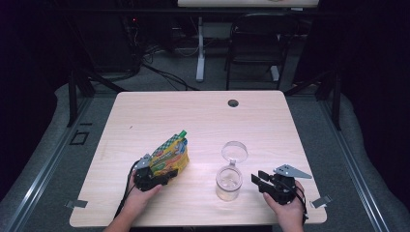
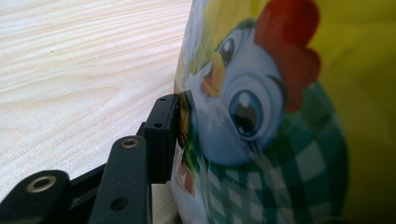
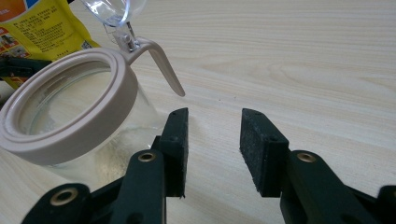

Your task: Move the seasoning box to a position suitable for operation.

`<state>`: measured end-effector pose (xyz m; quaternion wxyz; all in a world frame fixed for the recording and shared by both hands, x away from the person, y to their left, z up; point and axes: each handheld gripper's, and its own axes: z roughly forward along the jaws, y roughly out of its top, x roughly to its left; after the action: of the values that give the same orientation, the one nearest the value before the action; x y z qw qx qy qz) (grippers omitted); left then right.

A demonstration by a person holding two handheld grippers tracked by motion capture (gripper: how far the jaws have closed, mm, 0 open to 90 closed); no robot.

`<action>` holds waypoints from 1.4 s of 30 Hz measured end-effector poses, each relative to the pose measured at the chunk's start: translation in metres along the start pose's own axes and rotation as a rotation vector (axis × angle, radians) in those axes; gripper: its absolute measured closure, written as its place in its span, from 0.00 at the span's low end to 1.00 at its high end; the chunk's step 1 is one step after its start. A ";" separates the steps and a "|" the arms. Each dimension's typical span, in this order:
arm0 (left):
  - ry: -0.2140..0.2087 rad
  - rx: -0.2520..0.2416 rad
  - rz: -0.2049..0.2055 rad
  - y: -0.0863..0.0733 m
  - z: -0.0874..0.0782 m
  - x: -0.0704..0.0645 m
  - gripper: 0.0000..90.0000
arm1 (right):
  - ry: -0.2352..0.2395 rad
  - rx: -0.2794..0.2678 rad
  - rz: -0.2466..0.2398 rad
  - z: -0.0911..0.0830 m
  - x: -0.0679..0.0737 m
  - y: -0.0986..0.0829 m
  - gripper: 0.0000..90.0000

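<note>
You get an evenly lit table [image 1: 203,116] in the high view, bright at the middle, while the room around it falls nearly black. Shadows under the jar [image 1: 228,182] are soft and short. In your left gripper view the pouch [image 2: 280,121] is close and soft-focused. The lid [image 3: 112,9] shows glare.

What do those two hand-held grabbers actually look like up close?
Both are black. The left gripper and the right gripper each end in two flat rectangular jaws faced with dark pads, joined to link arms by brass-ringed pivots. A grey three-cornered plate sits on top of each, and a black cable trails back from each past the person's hand. No sleeves are visible.
</note>
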<state>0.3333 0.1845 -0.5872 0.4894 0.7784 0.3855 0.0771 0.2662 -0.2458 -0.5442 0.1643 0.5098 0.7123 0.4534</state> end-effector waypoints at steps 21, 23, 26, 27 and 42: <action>0.007 0.019 -0.016 0.004 0.000 0.001 0.64 | -0.002 -0.007 0.004 -0.001 0.000 0.000 0.69; 0.009 0.021 -0.016 0.005 -0.001 0.001 0.65 | -0.003 -0.008 0.004 -0.001 0.000 0.000 0.69; 0.013 0.015 -0.016 0.006 -0.002 0.000 0.65 | -0.006 -0.007 0.001 -0.001 0.000 0.000 0.69; 0.014 0.012 -0.015 0.006 -0.002 0.000 0.65 | -0.006 -0.007 0.001 -0.002 0.000 0.001 0.69; 0.046 -0.029 0.069 0.020 -0.019 -0.012 0.65 | -0.013 -0.002 -0.013 -0.001 0.001 0.001 0.69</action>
<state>0.3262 0.1856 -0.5583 0.4887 0.7821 0.3684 0.1172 0.2655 -0.2449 -0.5430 0.1724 0.5079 0.7141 0.4498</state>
